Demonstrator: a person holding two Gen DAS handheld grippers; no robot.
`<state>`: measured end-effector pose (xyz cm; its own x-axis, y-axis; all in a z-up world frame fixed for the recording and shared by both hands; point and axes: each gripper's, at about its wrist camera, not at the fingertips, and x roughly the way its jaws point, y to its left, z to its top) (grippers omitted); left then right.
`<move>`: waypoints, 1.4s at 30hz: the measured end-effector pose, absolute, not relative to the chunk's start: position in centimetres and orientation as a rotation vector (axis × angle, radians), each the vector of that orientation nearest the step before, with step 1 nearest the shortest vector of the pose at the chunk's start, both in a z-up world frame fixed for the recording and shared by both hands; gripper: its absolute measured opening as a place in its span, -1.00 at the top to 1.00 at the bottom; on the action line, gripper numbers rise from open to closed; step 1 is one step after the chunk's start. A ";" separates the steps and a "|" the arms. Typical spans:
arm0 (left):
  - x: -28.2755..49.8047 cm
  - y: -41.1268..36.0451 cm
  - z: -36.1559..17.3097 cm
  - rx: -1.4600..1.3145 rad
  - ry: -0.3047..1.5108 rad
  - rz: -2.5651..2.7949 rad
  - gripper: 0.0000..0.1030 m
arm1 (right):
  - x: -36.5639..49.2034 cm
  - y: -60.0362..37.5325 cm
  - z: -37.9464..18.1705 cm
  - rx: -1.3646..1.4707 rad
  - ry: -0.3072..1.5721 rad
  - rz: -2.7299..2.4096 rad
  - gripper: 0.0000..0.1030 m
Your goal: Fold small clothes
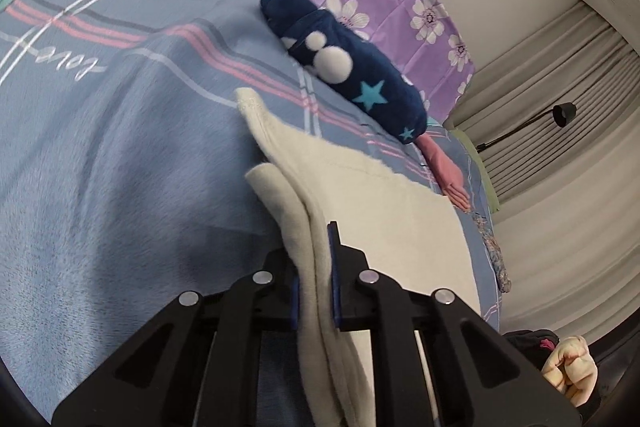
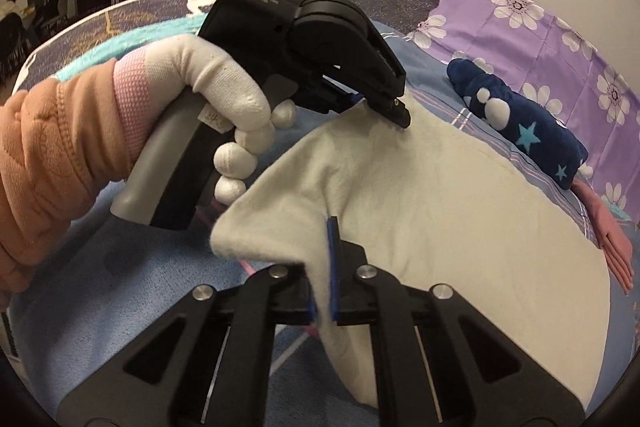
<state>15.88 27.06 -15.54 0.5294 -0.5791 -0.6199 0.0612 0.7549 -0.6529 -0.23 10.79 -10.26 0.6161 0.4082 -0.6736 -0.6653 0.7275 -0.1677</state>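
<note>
We hold the cloth [image 2: 440, 187] on the bed [image 1: 100, 187], beside the star pillow [image 1: 360, 75]. Left claw [image 1: 314, 287] and right claw [image 2: 322, 287] each pinch one edge. If one lifts faster, the thin fabric can slip out.

White glove [image 2: 208, 83], orange quilted sleeve [image 2: 52, 163]

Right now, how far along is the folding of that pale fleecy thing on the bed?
Early on. Done: both grippers have closed on the cream garment. In hand: the left gripper and right gripper each pinch an edge, lifting it off the blue blanket. Left: no finished fold shows yet.
</note>
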 end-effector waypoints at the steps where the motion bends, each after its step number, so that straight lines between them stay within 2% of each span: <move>1: 16.0 26.8 -15.1 -0.614 0.940 -0.417 0.79 | -0.2 10.5 -9.9 -0.416 0.645 0.637 0.92; 8: 16.8 24.2 -12.5 -0.576 0.920 -0.441 0.81 | -0.1 7.1 -7.0 -0.300 0.599 0.606 0.93; 19: 17.6 18.6 -9.7 -0.510 0.902 -0.464 0.81 | 1.1 -0.7 -4.8 -0.073 0.635 0.575 0.93; 42: 19.0 1.4 -8.5 -0.330 0.883 -0.563 0.81 | 0.0 -16.8 -5.1 0.258 0.645 0.440 0.93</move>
